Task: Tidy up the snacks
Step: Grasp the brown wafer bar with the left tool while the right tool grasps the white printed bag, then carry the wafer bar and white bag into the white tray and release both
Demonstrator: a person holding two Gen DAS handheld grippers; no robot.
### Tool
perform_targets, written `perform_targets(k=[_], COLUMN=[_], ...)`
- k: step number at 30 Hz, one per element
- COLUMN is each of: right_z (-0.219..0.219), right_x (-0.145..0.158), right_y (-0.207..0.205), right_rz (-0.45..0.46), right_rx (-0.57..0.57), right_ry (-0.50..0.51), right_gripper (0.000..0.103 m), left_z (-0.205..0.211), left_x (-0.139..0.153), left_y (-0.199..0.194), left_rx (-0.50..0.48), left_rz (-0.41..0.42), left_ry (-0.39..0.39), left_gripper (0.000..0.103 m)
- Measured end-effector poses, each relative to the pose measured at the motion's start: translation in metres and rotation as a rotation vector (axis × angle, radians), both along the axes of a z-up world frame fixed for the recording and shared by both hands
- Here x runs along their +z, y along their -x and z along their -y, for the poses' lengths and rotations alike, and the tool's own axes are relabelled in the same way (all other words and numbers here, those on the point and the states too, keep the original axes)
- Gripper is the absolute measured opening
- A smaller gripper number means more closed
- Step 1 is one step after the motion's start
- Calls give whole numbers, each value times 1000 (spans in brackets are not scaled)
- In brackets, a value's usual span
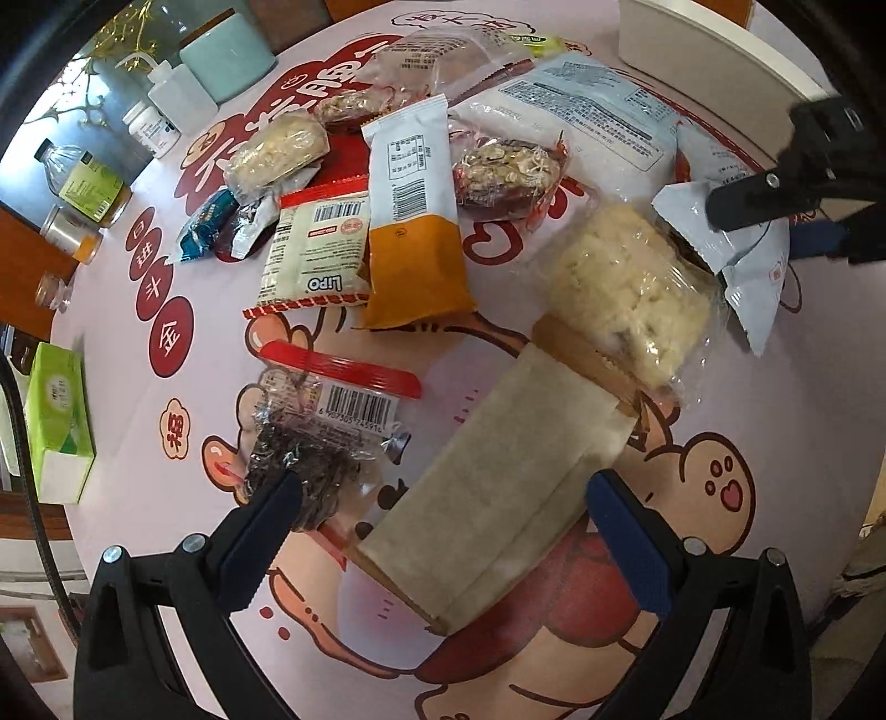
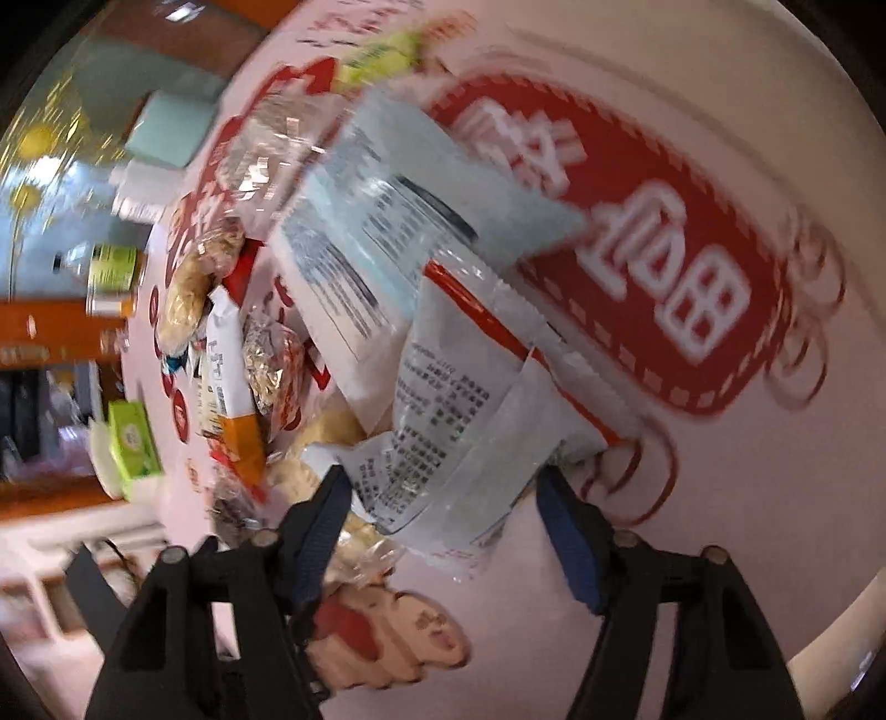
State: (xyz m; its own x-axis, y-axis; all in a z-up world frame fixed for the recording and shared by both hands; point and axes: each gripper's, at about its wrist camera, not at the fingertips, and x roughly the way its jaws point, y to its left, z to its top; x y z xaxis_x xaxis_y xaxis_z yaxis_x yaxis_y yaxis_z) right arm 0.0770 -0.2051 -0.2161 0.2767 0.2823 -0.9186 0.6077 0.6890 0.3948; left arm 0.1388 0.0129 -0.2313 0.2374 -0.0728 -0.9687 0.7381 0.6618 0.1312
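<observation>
Your left gripper [image 1: 443,504] points steeply down over the table [image 1: 775,421], jaws spread wide with nothing pinched. Between its fingers lies a flat, matte beige paper packet [image 1: 498,476], long and rectangular, set diagonally; neither pad touches it. The left finger sits over a crinkly clear bag of dark seeds [image 1: 310,443] with a red strip and barcode. Just past the beige packet's far end lies a clear wrap of pale, lumpy puffed snack [image 1: 626,288].

Farther ahead the pile crowds your path: an orange-and-white sachet [image 1: 415,221], a LiPO packet [image 1: 315,249] edged in red, a nut bar in clear wrap [image 1: 504,171], a blue candy [image 1: 202,227], and a large pale-blue bag [image 1: 598,111] with printed text. Far left, beyond the snacks, stand bottles [image 1: 88,183] and a green tissue box [image 1: 55,410]. A white tray rim [image 1: 720,50] sits far right.

Your right gripper [image 2: 443,498] also tilts steeply down, view blurred. Its jaws are partly spread around a glossy white-grey printed packet [image 2: 443,443]. The left pad looks against the packet's edge, but you cannot tell whether the right pad presses. In the left view that right gripper [image 1: 775,221] straddles the same packet [image 1: 742,266], at the far right, beside the puffed snack.

The tablecloth is smooth pink vinyl with red cartoon print.
</observation>
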Motion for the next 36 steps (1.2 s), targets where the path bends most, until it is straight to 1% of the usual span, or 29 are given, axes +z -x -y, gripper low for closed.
perform_targets(k=[2,6,9,12,15,17,20,23,26,29,32,36], right_z=[0,8,13,17,13,9,3,-2,-5,-6,-5,3], right_x=[5,10,12,12,13,17,25,36,51,67,85,117], right_y=[0,7,14,27,33,37,39,42,45,49,56,69], right_rz=[10,20,15,9,10,25,51,83,118,156,198,274], right_rx=[52,95,126,151,176,206,244,282,320,355,381,403], right_ry=[77,157,196,200,194,210,227,248,276,304,331,382], right_gripper=[55,52,52,52,52,52,52,52,52,52,52,52], left_z=[2,6,10,13,13,13,15,18,22,27,32,55], left_x=[-1,-2,-7,-14,-14,-13,-9,-4,16,48,89,142], left_y=[0,1,1,1,-3,-5,-3,4,18,33,54,76], left_rx=[6,9,10,12,39,55,86,131,183,223,256,285], left_rz=[-6,-17,-21,-49,-89,-124,-119,-111,-86,-49,0,60], left_ry=[4,11,-5,-19,11,38,37,29,50,109,187,288], left_gripper=[102,102,102,100,91,73,64,61,61,61,61,61])
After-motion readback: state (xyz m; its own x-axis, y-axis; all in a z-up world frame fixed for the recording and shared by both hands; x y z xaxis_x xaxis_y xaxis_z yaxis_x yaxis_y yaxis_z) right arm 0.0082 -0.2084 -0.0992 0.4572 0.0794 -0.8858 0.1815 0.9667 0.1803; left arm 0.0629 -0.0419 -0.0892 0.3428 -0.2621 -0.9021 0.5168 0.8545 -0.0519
